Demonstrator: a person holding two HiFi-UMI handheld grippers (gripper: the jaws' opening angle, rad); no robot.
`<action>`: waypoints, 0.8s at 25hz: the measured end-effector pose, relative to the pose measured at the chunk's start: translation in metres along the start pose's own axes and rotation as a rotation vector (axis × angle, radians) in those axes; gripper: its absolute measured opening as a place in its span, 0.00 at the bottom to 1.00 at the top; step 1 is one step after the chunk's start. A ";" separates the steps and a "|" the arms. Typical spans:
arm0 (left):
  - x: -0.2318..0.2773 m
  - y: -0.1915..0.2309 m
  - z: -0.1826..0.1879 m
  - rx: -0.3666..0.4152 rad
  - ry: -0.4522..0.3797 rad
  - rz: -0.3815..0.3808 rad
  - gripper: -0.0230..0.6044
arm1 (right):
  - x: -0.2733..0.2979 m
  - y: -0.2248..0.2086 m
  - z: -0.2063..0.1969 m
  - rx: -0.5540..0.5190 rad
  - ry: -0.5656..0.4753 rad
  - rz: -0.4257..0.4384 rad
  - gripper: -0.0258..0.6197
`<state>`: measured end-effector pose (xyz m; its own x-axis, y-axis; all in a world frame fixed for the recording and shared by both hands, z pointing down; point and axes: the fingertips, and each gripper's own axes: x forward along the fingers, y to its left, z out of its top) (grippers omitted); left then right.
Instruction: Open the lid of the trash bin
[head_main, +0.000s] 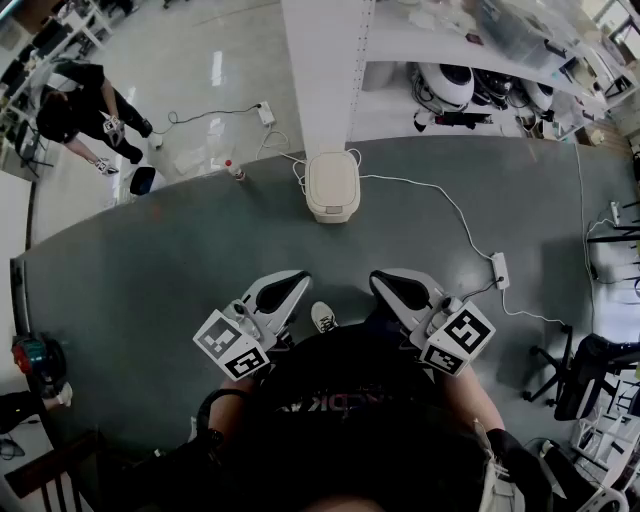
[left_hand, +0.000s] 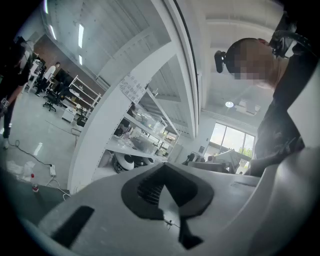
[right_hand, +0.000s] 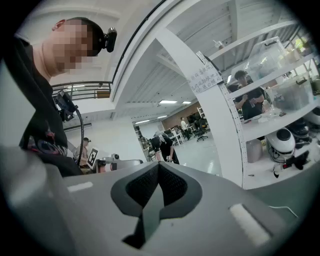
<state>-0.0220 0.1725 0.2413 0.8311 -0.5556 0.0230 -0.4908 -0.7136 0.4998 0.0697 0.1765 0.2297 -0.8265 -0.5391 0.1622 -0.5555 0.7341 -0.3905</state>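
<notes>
Trash bin sits lidded beyond left gripper and right gripper, both closed

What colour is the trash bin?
The trash bin is cream white; the head view shows it best.

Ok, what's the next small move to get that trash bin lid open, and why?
Probably step forward and carry the right gripper toward the trash bin: its lid looks closed, and that gripper and the left gripper sit close to the body, well short of it, jaws together, holding nothing.
</notes>
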 end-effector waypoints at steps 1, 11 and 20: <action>0.000 0.001 0.000 0.002 0.002 0.000 0.04 | 0.001 0.000 0.000 -0.001 0.001 0.001 0.05; 0.001 0.008 0.000 -0.004 0.005 0.002 0.04 | 0.009 -0.004 -0.001 0.002 0.008 0.002 0.05; -0.003 0.003 -0.004 0.011 0.014 -0.010 0.04 | 0.008 0.000 0.003 -0.019 -0.011 0.014 0.05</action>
<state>-0.0256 0.1735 0.2461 0.8395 -0.5425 0.0298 -0.4853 -0.7240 0.4903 0.0635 0.1712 0.2278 -0.8334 -0.5327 0.1469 -0.5452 0.7494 -0.3757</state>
